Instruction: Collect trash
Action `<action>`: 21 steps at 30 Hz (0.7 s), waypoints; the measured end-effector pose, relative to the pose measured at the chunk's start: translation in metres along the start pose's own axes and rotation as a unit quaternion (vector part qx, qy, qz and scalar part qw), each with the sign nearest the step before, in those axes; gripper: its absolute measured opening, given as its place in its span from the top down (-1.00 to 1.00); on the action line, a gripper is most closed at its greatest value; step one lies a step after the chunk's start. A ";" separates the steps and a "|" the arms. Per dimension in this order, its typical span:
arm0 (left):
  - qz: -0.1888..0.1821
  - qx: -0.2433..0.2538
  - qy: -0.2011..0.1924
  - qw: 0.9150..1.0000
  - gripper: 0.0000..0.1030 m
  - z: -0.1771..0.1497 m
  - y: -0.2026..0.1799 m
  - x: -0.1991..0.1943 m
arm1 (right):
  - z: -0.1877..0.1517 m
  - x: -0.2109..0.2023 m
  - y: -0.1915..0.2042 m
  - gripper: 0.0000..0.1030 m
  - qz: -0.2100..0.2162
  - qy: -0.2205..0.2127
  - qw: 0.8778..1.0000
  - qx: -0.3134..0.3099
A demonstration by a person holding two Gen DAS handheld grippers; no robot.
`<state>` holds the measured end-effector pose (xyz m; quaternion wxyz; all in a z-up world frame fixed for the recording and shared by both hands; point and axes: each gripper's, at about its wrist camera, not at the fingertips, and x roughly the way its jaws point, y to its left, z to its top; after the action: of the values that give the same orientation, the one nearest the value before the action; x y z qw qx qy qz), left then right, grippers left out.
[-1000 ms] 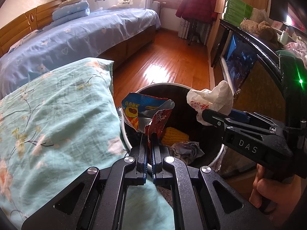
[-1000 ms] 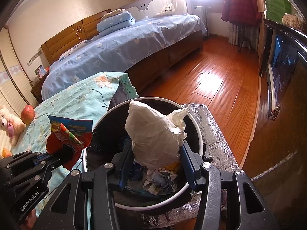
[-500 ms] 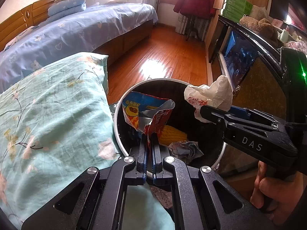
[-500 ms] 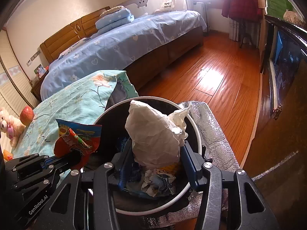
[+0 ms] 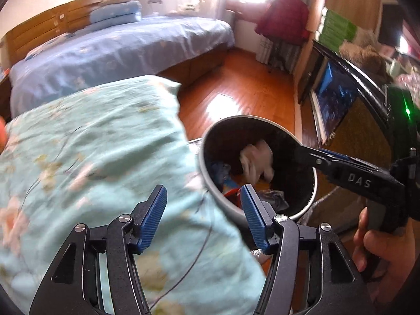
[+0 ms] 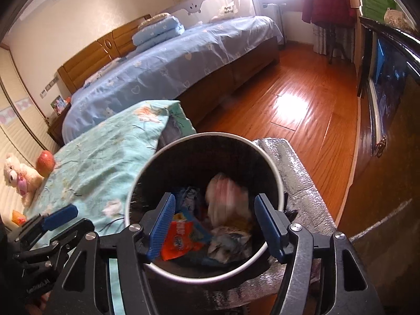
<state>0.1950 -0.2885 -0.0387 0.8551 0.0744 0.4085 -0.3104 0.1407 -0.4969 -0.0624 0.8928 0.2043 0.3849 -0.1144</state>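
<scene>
The left hand-held gripper (image 5: 203,219) stands with its blue ribbed pads apart and nothing between them, its jaws having just been opening; it hangs over the edge of a pale green floral quilt (image 5: 92,157), just beside the round black trash bin with a white rim (image 5: 210,183). On its side, in the right wrist view, part of a brand reads "GenRobot.AI", upside down and only partly legible.

The right hand-held gripper (image 6: 212,221) is held over the bin's mouth, its jaws also having just been opening, apart and empty. A person's hand (image 5: 380,249) grips its handle, and its black arm carries the white letters "DAS" (image 5: 359,180).

Inside the bin lies the trash: a red-orange snack wrapper (image 6: 178,241) with a blue and white logo, too blurred to read, near the left pad; a crumpled white plastic bag (image 6: 227,199), motion-blurred, deeper in towards the right; and grey crumpled paper (image 6: 228,244) at the bottom. The bin stands on a silver foil mat (image 6: 296,183) on the glossy wooden floor (image 6: 302,99).

On the quilt, farther left, sit a cream teddy bear (image 6: 18,176) and a red apple (image 6: 45,159). Beyond is a bed with a blue heart-print cover (image 6: 170,65); its white rail bears a small sign with writing too small to read. A dark red jacket (image 6: 328,0) hangs by the window.
</scene>
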 end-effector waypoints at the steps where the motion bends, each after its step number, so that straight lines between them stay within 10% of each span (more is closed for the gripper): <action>1: 0.000 -0.008 -0.003 1.000 -0.17 -0.004 0.005 -0.005 | -0.003 -0.003 0.003 -0.35 0.002 -0.004 1.000 0.002; 21: 0.097 -0.090 -0.138 0.982 -0.27 -0.081 0.082 -0.140 | -0.063 -0.098 0.106 -0.74 0.039 -0.134 0.989 -0.056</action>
<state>0.1245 -0.1265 0.0024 0.9326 -0.0066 0.3037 -0.1950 0.0723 -0.3691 -0.0008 0.9500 0.1519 0.2598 -0.0838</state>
